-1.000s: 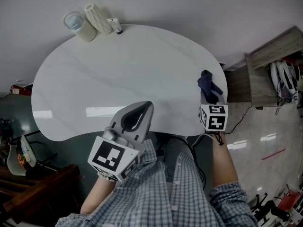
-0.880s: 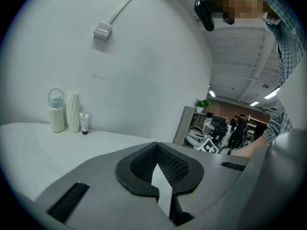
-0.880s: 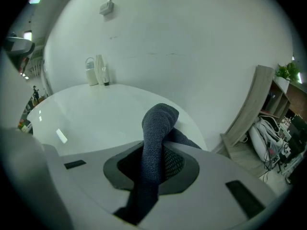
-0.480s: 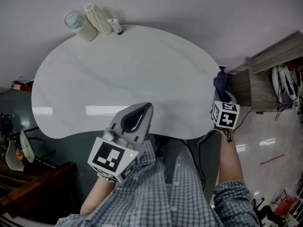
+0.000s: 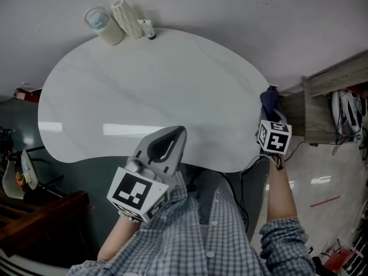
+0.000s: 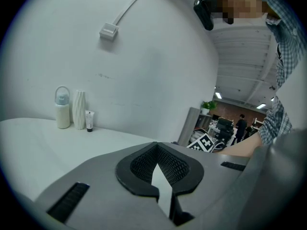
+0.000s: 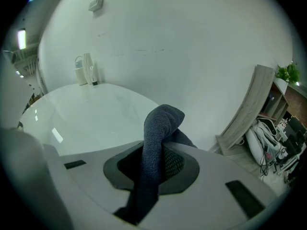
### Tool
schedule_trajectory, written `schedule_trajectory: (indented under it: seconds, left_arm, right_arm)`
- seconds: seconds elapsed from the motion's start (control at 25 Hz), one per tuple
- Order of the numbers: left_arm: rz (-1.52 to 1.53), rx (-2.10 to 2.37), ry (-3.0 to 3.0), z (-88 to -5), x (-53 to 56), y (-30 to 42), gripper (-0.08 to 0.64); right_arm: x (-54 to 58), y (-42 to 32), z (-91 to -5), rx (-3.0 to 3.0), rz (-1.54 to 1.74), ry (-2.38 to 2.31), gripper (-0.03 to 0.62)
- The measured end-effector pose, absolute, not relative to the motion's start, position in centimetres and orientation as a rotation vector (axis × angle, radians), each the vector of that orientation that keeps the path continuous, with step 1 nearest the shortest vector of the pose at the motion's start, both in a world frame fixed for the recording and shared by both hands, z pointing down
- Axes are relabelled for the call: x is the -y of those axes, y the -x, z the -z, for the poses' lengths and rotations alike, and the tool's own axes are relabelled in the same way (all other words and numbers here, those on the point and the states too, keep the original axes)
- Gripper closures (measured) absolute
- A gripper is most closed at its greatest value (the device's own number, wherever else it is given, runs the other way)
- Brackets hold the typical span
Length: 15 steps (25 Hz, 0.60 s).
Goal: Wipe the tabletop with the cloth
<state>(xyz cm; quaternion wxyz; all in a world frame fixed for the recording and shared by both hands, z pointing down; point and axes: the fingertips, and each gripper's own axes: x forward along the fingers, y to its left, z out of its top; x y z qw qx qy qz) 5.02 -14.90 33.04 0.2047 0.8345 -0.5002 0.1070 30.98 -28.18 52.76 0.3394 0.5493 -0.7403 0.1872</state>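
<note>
A dark blue cloth (image 5: 269, 101) (image 7: 158, 143) is pinched in my right gripper (image 5: 271, 117) (image 7: 152, 176), bunched up and sticking out past the jaws. That gripper hangs just off the right rim of the white rounded tabletop (image 5: 144, 96) (image 7: 91, 114), and the cloth is off the surface. My left gripper (image 5: 165, 142) (image 6: 160, 186) sits over the table's near edge, jaws closed with nothing between them.
At the far left of the table stand a capped bottle (image 5: 103, 25) (image 6: 62, 110), a ribbed white vase (image 5: 127, 17) (image 6: 79, 109) and a small tube (image 5: 148, 30) (image 6: 89, 121). A wooden shelf unit (image 5: 330, 105) (image 7: 249, 114) stands right of the table. Dark furniture (image 5: 34, 211) lies at the lower left.
My right gripper has carried the cloth rightward off the tabletop, past the right rim. The left gripper has stayed where it was.
</note>
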Motion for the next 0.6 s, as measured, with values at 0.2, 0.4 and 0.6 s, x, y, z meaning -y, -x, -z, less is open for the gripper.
schedule_trajectory:
  seconds: [0.2,0.4,0.6]
  left_arm:
    - [-0.259,1.428,-2.304,-33.0,14.9,-3.8,0.555]
    - [-0.281,1.492,-2.244,-33.2,14.6,-1.7,0.555]
    - [-0.248,1.542,-2.209,-33.1,14.1,0.0,0.555]
  right_arm:
    - [29.3,-27.2,-52.6,1.985,-0.457,-1.337,0.54]
    - [30.1,-21.8,-52.5,2.057,-0.401,-1.215,0.54]
    - [30.1,-15.9,-52.3,2.123,-0.337,-1.074,0.54]
